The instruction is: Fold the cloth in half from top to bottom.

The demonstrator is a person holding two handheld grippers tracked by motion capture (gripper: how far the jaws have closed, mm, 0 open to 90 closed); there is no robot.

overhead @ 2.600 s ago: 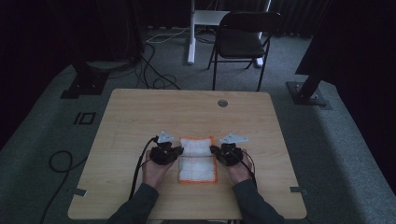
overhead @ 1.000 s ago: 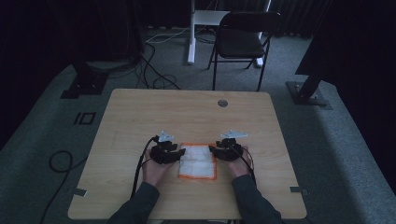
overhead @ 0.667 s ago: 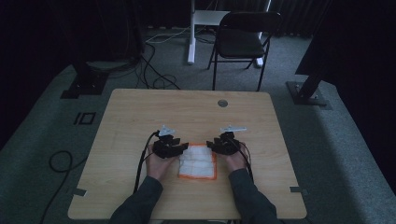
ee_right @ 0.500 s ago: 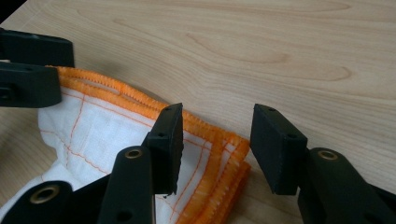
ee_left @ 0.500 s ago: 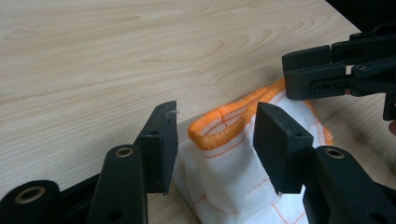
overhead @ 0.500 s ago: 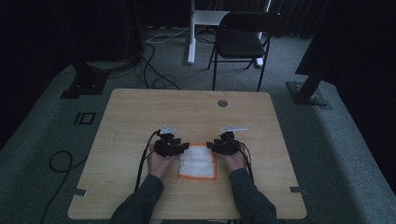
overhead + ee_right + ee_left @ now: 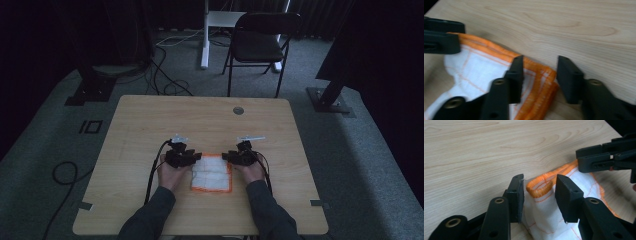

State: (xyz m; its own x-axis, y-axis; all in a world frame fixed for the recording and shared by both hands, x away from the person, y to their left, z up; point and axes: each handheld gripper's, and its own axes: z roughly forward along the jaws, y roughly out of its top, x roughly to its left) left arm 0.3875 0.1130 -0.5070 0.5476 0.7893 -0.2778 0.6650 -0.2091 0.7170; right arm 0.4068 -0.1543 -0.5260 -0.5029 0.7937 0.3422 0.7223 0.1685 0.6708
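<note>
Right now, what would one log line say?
left gripper: open, astride corner | right gripper: open, astride corner | white orange-edged cloth: folded on light wooden table

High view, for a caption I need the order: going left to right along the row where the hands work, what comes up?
Left gripper → white cloth with orange edging → right gripper, all on the wooden table.
</note>
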